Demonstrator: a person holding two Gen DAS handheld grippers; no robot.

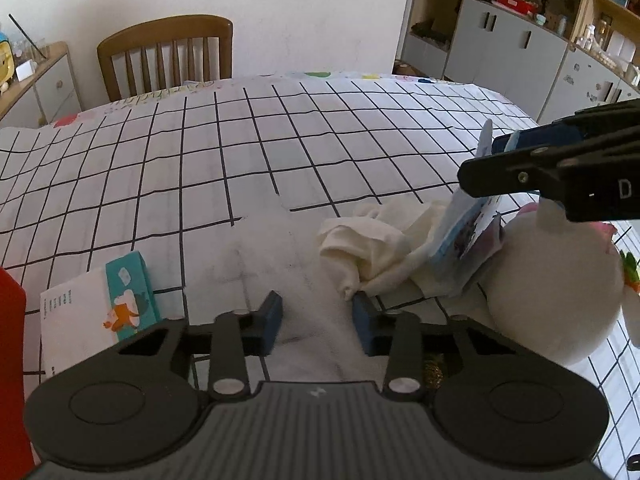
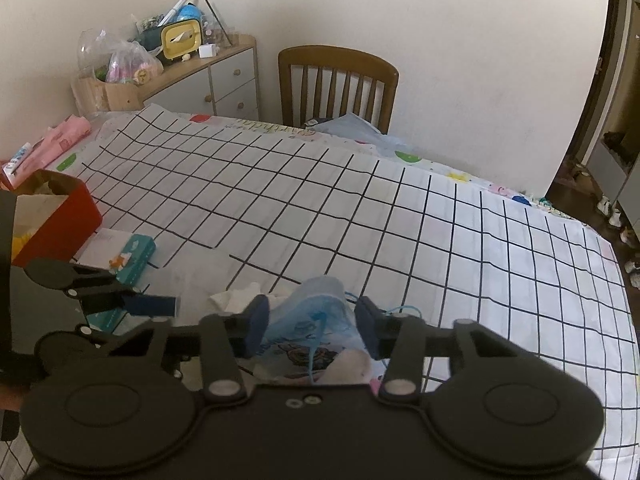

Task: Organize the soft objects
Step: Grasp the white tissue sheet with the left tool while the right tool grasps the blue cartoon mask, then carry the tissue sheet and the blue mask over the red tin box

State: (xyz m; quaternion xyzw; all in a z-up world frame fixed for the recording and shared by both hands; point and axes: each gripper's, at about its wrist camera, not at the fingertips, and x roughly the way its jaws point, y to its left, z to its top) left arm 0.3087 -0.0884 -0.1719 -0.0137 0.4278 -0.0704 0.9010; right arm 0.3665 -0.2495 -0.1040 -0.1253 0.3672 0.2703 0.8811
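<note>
My right gripper point(image 2: 314, 326) is shut on a light blue printed cloth pouch point(image 2: 312, 320) and holds it just above the checked tablecloth; in the left wrist view the pouch point(image 1: 464, 236) hangs from that gripper point(image 1: 480, 168). A crumpled white cloth point(image 1: 372, 244) lies on the table beside it, and a white plush toy point(image 1: 552, 288) sits at the right. My left gripper point(image 1: 318, 316) is open and empty, low over the table, its right finger close to the white cloth's edge.
A teal and white tissue pack point(image 1: 120, 300) lies at the left next to a red box point(image 2: 52, 216). A wooden chair point(image 2: 340, 84) stands behind the table. A drawer unit point(image 2: 208, 80) with clutter is far left, shelves point(image 1: 520, 40) far right.
</note>
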